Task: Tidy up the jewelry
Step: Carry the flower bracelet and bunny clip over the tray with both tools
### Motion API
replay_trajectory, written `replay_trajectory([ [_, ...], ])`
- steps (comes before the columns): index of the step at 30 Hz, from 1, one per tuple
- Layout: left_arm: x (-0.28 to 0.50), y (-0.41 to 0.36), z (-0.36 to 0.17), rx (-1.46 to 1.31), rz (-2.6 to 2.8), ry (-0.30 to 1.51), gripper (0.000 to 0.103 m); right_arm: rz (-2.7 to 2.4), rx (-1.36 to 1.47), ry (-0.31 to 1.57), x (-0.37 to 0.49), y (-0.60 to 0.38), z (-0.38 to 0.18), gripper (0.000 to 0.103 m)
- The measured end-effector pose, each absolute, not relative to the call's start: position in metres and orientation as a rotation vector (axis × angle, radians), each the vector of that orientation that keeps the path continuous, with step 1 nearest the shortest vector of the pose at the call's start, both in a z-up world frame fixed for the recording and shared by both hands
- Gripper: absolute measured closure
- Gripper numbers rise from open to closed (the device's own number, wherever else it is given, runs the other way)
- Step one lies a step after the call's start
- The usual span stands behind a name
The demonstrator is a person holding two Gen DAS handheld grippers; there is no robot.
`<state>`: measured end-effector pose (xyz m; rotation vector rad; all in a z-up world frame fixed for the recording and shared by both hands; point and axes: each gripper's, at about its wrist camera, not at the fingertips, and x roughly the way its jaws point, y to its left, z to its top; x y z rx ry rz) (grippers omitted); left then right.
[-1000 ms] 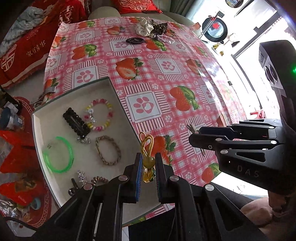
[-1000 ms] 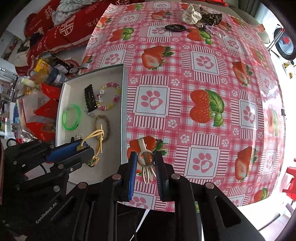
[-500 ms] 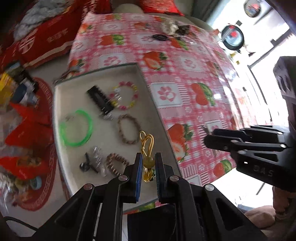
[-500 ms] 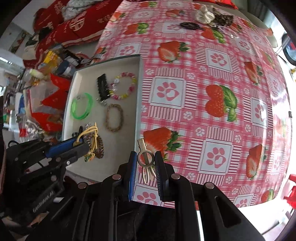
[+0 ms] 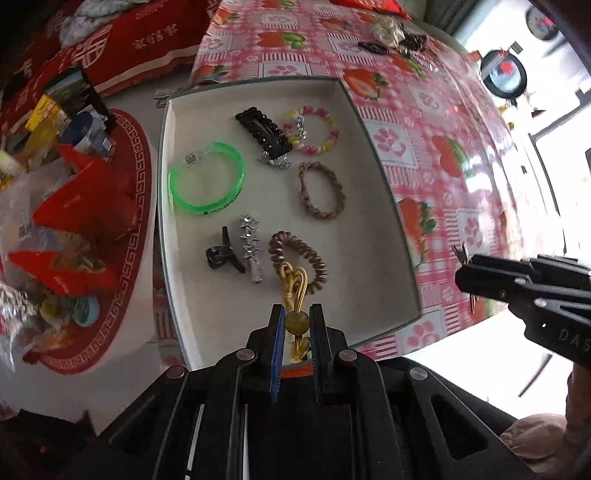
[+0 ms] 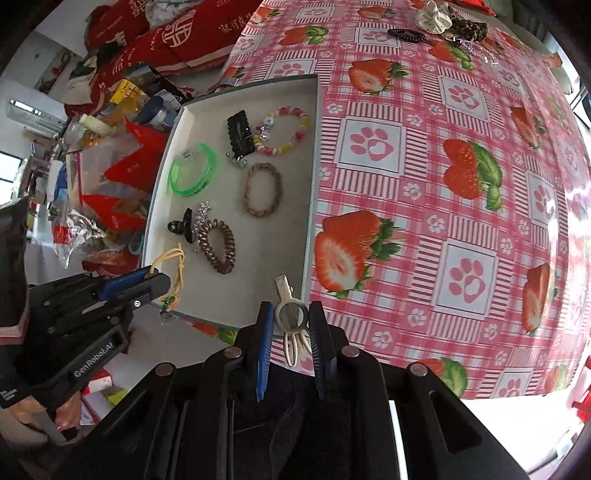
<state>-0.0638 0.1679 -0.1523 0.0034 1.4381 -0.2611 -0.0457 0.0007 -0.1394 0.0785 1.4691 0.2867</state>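
Observation:
My left gripper (image 5: 296,321) is shut on a yellow cord bracelet with an amber bead (image 5: 295,286), held above the near part of the white tray (image 5: 373,258). It shows at left in the right wrist view (image 6: 162,282) with the cord (image 6: 173,260). My right gripper (image 6: 291,325) is shut on a cream hair clip (image 6: 290,314), held above the tray's near right corner (image 6: 236,306). The tray holds a green bangle (image 5: 207,181), a black clip (image 5: 264,131), a beaded bracelet (image 5: 317,129), a braided bracelet (image 5: 321,192) and a brown coil tie (image 5: 295,254).
The strawberry tablecloth (image 6: 443,184) covers the table right of the tray. At its far end lie a white scrunchie (image 6: 434,16), a black coil tie (image 6: 406,35) and a leopard scrunchie (image 6: 467,26). Red bags and clutter (image 5: 74,206) stand left of the tray.
Both grippers have moved left, over the tray. The left gripper with the yellow bracelet now hangs over the tray's near part; the right gripper with the clip is at the tray's corner.

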Motion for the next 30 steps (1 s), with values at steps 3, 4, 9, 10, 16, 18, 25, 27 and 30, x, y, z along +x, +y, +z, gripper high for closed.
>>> replay_trajectory([
  [3,-0.057,0.176,-0.163,0.028,-0.284,1.450,0.084,0.267,0.095,1.470,-0.040,0.013,-0.148,0.082],
  [4,-0.054,0.178,-0.167,0.031,-0.290,1.460,0.084,0.262,0.095,1.473,-0.038,0.018,-0.152,0.082],
  [9,-0.050,0.178,-0.185,0.076,-0.337,1.487,0.084,0.224,0.074,1.502,-0.027,0.038,-0.174,0.082],
  [10,-0.051,0.178,-0.188,0.083,-0.346,1.491,0.084,0.217,0.075,1.507,-0.026,0.040,-0.177,0.082],
  [16,-0.053,0.172,-0.200,0.125,-0.380,1.503,0.084,0.168,0.081,1.546,-0.015,0.046,-0.200,0.082],
  [18,-0.053,0.171,-0.203,0.140,-0.390,1.504,0.084,0.156,0.086,1.559,-0.013,0.046,-0.206,0.082],
  [25,-0.052,0.169,-0.211,0.160,-0.395,1.523,0.084,0.125,0.094,1.603,-0.005,0.041,-0.228,0.082],
  [27,-0.051,0.168,-0.214,0.161,-0.394,1.532,0.084,0.120,0.088,1.615,-0.004,0.041,-0.233,0.082],
  [30,-0.051,0.167,-0.216,0.165,-0.390,1.542,0.083,0.138,0.086,1.614,-0.005,0.042,-0.235,0.075],
])
